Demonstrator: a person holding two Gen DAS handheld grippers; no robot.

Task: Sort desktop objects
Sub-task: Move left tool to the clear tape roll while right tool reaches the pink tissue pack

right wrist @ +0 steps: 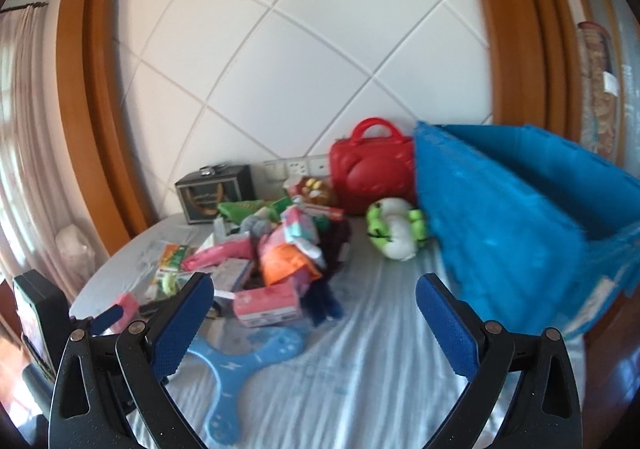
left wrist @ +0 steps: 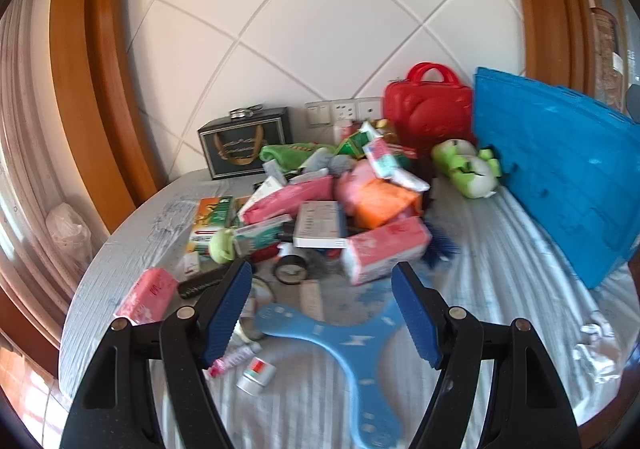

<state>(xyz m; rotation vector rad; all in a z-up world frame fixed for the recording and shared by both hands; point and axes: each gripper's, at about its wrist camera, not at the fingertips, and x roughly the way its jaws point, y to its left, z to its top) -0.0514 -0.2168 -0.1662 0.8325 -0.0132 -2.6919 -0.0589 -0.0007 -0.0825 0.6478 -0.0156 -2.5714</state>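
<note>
The left gripper (left wrist: 322, 305) points forward and somewhat downward, its two black arms rising from the bottom edge of its own view at 7 and 5 o'clock. Its blue ribbed pads (left wrist: 226, 315) stand well apart, with nothing pinched between them. The right gripper (right wrist: 316, 323) tilts down a little as well, its arms entering from 7 and 5 o'clock. Its jaws are spread very wide, the blue pads (right wrist: 182, 329) gripping nothing. In the right wrist view the left gripper shows at 8 o'clock, beside and partly behind the right gripper's near arm.
</note>
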